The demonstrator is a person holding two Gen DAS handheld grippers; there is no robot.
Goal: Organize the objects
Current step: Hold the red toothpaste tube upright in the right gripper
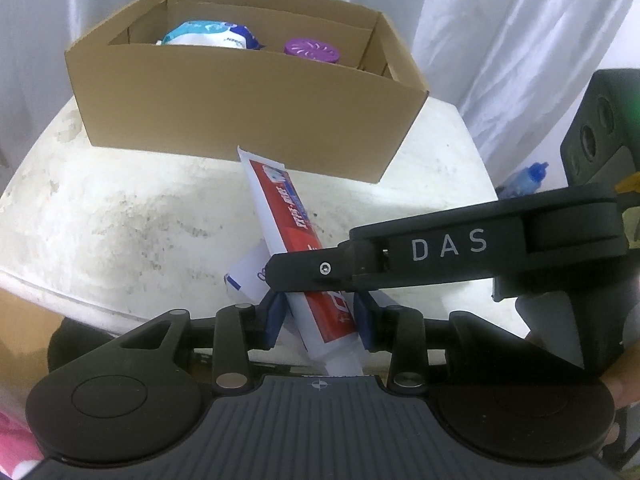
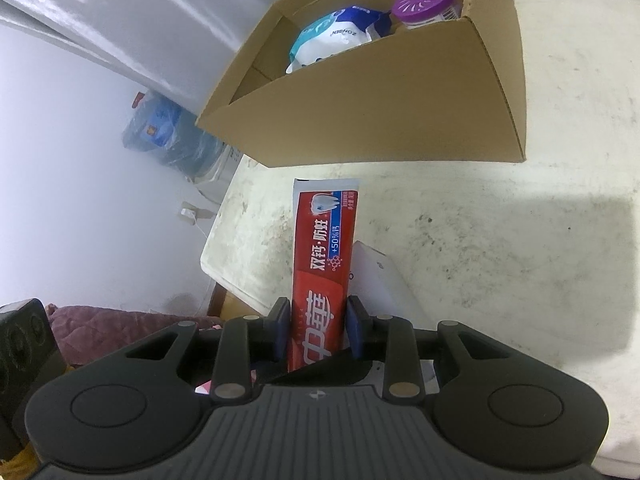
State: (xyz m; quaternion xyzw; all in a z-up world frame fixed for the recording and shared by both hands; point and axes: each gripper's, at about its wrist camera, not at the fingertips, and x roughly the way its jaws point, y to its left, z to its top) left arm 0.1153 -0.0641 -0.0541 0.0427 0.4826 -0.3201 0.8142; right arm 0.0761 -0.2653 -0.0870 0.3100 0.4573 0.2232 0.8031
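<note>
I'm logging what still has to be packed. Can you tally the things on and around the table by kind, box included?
Cardboard box: 1
White and blue soft pack, in the box: 1
Purple-lidded jar, in the box: 1
Red toothpaste tube, gripped by both claws: 1
White flat carton, lying under the tube: 1
Total: 5

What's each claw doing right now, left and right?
Left claw: closed on the toothpaste tube.
Right claw: closed on the same toothpaste tube.
</note>
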